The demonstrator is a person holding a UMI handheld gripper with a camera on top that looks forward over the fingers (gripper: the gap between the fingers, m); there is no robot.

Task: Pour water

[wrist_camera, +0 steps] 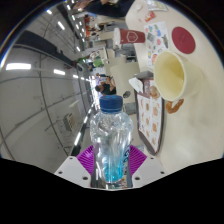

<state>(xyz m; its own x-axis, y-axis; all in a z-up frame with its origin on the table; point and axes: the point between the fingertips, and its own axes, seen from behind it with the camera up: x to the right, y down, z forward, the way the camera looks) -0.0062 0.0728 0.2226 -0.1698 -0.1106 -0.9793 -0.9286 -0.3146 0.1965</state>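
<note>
The water bottle (111, 140) is held between the two fingers of the gripper (111, 163). It is clear plastic with a blue cap (110, 102) on top, and the cap is on. A pale label wraps around its middle. The purple pads (88, 157) on the fingers press on both sides of the bottle low down, so the gripper is clamped on it.

The whole scene looks tipped over to one side. Beyond the bottle and off to the right of it is a table (137, 62) with a light top. A yellow cup (172, 76) stands there with its open mouth facing the bottle. The cup is well apart from the bottle's cap. Near the cup, closer to the fingers, lies a card with little red pictures (149, 118). Past the cup there is a round dark red thing (181, 39) and another round thing with a red ring (133, 38).

To the left of the bottle is a big grey floor (40, 100) with bright lights shining on it.
</note>
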